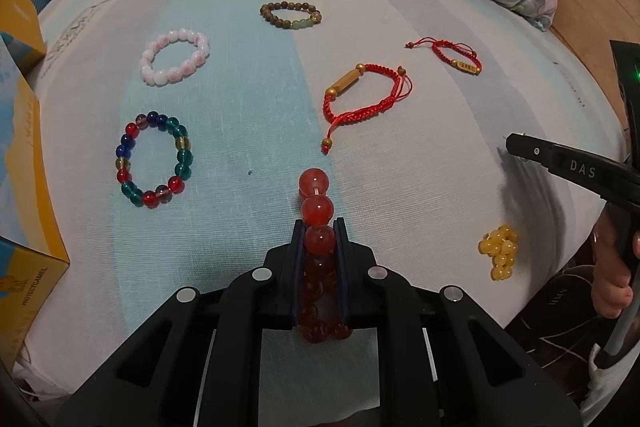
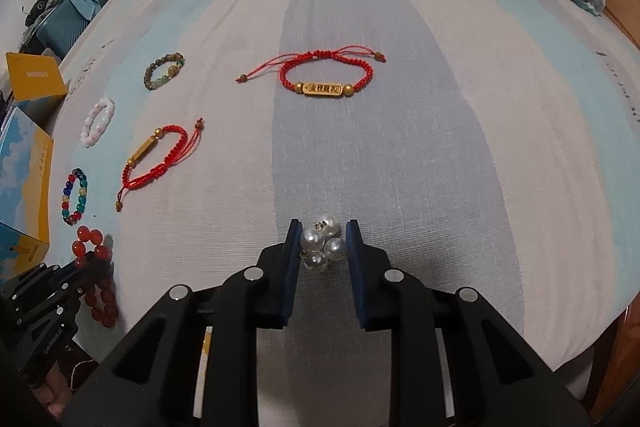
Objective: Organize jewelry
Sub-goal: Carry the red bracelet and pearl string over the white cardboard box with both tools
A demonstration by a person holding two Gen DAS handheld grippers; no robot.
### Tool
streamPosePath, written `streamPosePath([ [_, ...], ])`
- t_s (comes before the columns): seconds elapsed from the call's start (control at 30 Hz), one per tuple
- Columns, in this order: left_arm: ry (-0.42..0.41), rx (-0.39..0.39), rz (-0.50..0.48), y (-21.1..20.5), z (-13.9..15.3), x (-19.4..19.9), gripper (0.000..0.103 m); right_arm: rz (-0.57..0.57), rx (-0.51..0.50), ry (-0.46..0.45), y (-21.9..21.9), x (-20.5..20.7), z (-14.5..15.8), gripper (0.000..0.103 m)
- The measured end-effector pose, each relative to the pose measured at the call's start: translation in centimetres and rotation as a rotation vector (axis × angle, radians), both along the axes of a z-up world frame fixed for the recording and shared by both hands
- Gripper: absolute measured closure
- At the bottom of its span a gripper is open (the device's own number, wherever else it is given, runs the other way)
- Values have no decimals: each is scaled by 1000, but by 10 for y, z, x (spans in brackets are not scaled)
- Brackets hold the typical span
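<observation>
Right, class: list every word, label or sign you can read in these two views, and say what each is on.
"DAS": finger of the right gripper.
"PROTECTCAMEL": yellow box.
"genRobot.AI": left gripper.
Four Chinese characters, too small to read surely: gold plate on a red bracelet.
Print on the sheet and the other box: too blurred.
</observation>
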State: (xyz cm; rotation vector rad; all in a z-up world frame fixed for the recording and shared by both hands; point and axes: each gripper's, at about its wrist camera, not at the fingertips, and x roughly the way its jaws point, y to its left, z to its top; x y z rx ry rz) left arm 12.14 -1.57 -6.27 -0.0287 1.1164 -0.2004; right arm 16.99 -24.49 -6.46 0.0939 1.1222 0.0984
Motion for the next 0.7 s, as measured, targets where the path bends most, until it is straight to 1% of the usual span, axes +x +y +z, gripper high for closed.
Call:
streamPosePath([
  [0.2,-20,-7,9,1,12,-3,90,-8,-18,-33,-3,-8,10,82],
  [0.27,-26,-28,10,0,18,-7,90,-8,-29,-48,-3,-11,15,82],
  [0.43,-53,-9,12,-4,28,-12,90,-22,-36,-82,-3,-14,27,82],
  [0.7,-104,-5,33,3,51,-15,90,-32,-50,-141,7,-20,50,82],
])
